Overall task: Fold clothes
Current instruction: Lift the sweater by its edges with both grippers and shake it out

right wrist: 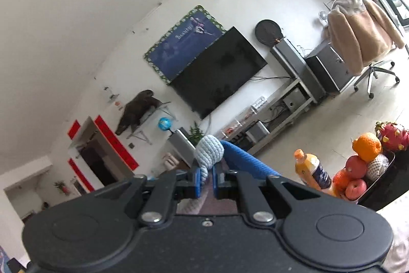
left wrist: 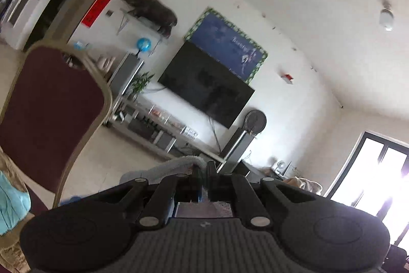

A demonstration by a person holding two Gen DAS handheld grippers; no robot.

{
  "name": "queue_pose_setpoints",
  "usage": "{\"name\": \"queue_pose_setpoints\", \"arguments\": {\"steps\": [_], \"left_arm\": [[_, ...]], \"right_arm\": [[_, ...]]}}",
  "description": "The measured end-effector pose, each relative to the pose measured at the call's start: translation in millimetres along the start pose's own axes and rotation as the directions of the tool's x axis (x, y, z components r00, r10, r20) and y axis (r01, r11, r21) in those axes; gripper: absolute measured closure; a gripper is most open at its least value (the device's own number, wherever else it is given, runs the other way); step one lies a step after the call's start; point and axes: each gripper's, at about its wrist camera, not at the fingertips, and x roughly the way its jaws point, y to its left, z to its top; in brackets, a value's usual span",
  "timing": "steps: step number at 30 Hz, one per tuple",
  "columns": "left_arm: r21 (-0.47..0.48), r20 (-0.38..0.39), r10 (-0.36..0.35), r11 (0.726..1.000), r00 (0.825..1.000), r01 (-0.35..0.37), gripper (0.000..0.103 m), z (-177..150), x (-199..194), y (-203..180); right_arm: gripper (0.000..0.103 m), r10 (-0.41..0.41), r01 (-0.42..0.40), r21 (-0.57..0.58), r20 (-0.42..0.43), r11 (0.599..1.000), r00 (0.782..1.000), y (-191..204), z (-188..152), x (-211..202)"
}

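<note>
Both grippers are raised and point across the room toward the wall with the television. My left gripper [left wrist: 204, 168] is shut on a fold of pale grey-blue knit garment [left wrist: 176, 165] that bulges up to the left of the fingers. My right gripper [right wrist: 206, 172] is shut on the same kind of knit garment: a pale blue bunched part [right wrist: 209, 149] sticks up between the fingers, and a darker blue ribbed edge [right wrist: 245, 160] runs off to the right. The rest of the garment hangs below, hidden by the gripper bodies.
A dark red chair back [left wrist: 51, 104] stands close on the left. A bowl of fruit [right wrist: 368, 165] and an orange juice bottle [right wrist: 311, 170] stand near on the right. A television [right wrist: 219, 71] and a low shelf unit [right wrist: 276, 114] line the far wall.
</note>
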Motion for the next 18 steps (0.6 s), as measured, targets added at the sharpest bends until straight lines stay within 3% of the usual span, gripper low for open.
{"name": "queue_pose_setpoints", "arguments": {"steps": [4, 9, 15, 18], "left_arm": [[0.024, -0.009, 0.006, 1.000, 1.000, -0.006, 0.100, 3, -4, -9], [0.032, -0.108, 0.047, 0.999, 0.993, -0.044, 0.100, -10, 26, 4], [0.074, -0.230, 0.183, 0.983, 0.956, -0.170, 0.100, -48, 107, 41], [0.035, -0.205, 0.215, 0.977, 0.955, -0.212, 0.101, -45, 146, 54]], "right_arm": [[0.094, 0.003, -0.002, -0.045, 0.016, 0.999, 1.000, 10, 5, -15], [0.094, -0.049, 0.047, -0.076, -0.025, 0.996, 0.998, 8, 1, 8], [0.094, -0.149, 0.141, -0.063, -0.154, 0.988, 0.977, -23, -34, 92], [0.094, -0.212, 0.198, -0.090, -0.195, 0.976, 0.958, -28, -51, 144]]}}
